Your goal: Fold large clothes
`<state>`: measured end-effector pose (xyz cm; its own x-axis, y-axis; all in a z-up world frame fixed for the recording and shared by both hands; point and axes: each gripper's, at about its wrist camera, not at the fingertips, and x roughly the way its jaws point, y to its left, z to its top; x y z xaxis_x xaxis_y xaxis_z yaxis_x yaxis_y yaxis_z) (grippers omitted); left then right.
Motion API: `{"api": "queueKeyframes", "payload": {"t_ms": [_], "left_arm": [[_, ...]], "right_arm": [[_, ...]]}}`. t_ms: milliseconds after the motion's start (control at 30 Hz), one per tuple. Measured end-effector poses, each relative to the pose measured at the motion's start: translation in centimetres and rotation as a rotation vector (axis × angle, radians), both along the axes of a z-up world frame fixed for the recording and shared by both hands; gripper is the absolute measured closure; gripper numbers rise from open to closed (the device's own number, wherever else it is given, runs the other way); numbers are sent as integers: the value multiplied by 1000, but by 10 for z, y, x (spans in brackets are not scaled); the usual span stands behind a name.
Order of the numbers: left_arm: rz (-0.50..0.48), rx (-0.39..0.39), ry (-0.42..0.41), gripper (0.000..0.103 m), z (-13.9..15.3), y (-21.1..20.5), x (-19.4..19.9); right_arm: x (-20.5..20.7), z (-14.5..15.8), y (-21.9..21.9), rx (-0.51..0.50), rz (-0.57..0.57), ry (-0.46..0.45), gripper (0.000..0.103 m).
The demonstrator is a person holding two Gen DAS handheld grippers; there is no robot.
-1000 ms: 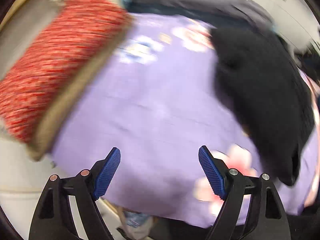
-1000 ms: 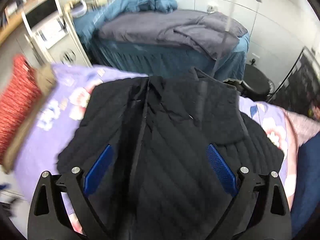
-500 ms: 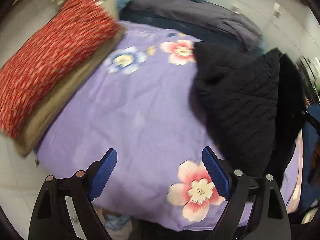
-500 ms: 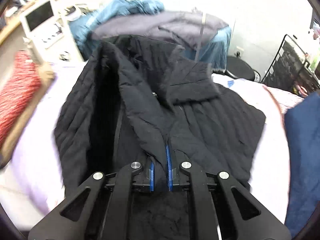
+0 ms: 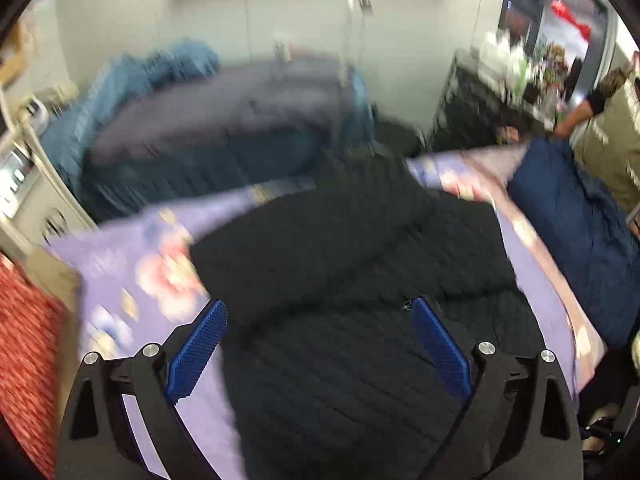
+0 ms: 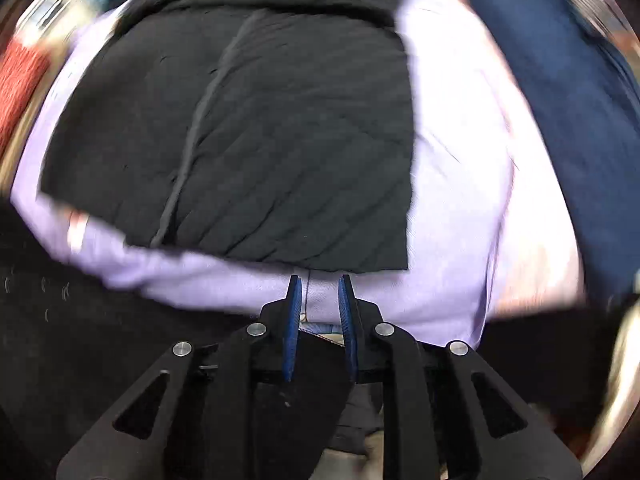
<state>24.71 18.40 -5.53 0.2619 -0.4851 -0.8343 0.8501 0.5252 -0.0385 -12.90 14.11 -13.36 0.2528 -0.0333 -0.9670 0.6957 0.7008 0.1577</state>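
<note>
While the black quilted jacket [image 6: 248, 136] lies spread flat on the purple bedspread [image 6: 452, 168], the right gripper [image 6: 318, 292] sits just past the jacket's near hem, over bare bedspread; its jaws are a narrow gap apart and opening, with nothing between them. The left gripper [image 5: 316, 324] hangs above the jacket [image 5: 344, 264], jaws wide and opening, empty. A navy bundle [image 6: 560, 92] lies to the right of the jacket, a red pillow [image 5: 24, 344] to its left.

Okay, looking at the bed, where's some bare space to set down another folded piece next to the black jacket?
Bare purple bedspread lies between the black jacket and the navy blanket, plus a narrower strip along the near edge. The red pillow crowds the other side.
</note>
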Motion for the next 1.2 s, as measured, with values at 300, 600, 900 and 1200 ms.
{"api": "queueKeyframes", "payload": {"t_ms": [300, 600, 900, 1200], "left_arm": [[-3, 227, -107, 11, -106, -64, -47], [-203, 433, -448, 17, -162, -192, -8], [201, 317, -360, 95, -118, -147, 123], [953, 209, -188, 80, -54, 106, 267]], "right_arm": [[46, 65, -67, -127, -211, -235, 41], [82, 43, -107, 10, -213, -290, 41], [136, 16, -151, 38, -87, -293, 43], [340, 26, -131, -75, 389, -366, 44]]}}
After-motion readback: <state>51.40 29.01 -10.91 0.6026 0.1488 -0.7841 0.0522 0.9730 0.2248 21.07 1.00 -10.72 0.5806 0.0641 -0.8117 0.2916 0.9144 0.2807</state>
